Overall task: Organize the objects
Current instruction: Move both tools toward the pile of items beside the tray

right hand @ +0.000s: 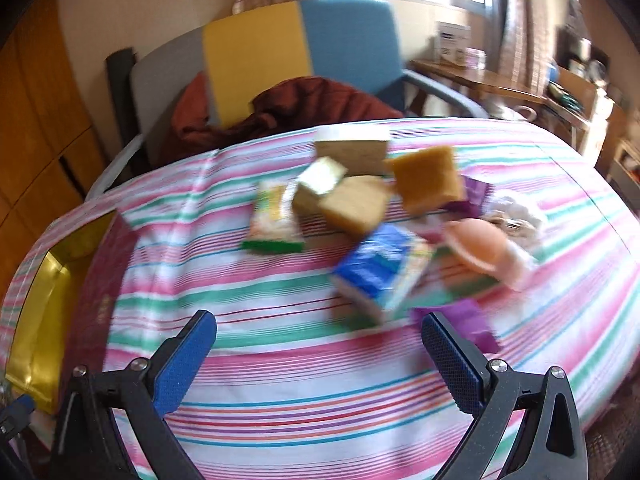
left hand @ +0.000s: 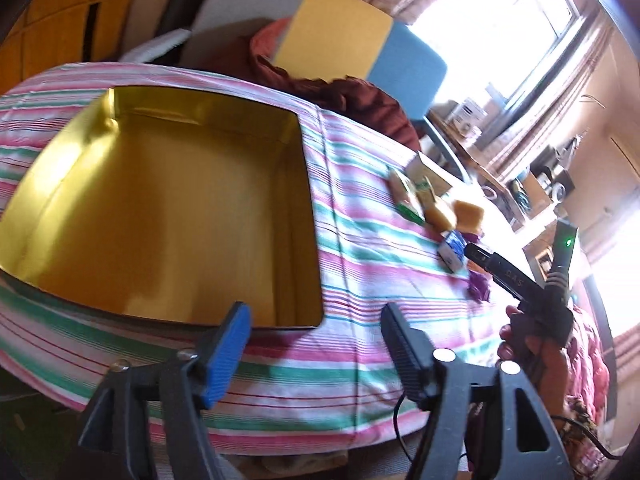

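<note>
An open gold-lined box [left hand: 160,208] sits empty on the striped tablecloth [left hand: 360,280]; in the right wrist view the box [right hand: 40,320] shows at the left edge. My left gripper [left hand: 316,344] is open just in front of the box's near right corner, with nothing between its fingers. A blurred pile lies mid-table: yellow sponges [right hand: 424,180], a blue pack [right hand: 376,268], a green-edged packet [right hand: 272,216], a white-lidded box [right hand: 352,148], a peach-coloured item [right hand: 480,248] and purple wrappers [right hand: 472,196]. My right gripper [right hand: 318,356] is open short of the blue pack, holding nothing.
A chair [right hand: 300,48] with a grey, yellow and blue back stands behind the table, with a dark red cloth [right hand: 304,108] piled on it. A cluttered wooden desk [right hand: 500,80] is at the back right under a bright window. Wooden cupboards [right hand: 36,100] stand on the left.
</note>
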A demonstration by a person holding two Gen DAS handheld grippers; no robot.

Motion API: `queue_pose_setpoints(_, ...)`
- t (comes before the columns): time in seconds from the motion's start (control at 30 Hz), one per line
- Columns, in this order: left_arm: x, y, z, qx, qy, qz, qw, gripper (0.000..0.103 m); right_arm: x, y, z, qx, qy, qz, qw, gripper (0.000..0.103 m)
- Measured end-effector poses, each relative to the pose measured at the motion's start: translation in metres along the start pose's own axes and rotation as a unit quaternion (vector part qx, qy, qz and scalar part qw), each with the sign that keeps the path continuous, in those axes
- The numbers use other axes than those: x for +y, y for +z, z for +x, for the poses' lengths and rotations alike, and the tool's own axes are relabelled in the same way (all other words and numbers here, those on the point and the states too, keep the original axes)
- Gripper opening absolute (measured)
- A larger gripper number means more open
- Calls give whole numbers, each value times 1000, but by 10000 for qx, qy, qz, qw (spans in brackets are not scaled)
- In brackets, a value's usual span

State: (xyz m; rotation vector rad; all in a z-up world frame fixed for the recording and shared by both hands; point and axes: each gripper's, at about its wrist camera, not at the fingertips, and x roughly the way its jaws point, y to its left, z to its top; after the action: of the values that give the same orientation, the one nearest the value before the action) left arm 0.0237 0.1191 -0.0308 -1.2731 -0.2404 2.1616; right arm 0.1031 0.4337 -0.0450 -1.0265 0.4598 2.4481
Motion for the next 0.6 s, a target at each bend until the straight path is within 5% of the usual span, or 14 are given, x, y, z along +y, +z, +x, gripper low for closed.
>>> queue_pose_setpoints(0.23,-18,1,6,87,-439,87,9990,69,-79,-8,20,36,-309,545,9980,94)
queue_pose_setpoints(0.5,-48,10,24,327,-491,587,9965,70,-84,-22,38,16,42,208,9998,88)
queue_pose_setpoints(0.6,-64,12,36,448,-484,860,9941,71,-81,-25,36,-149,19,-23,9999,76)
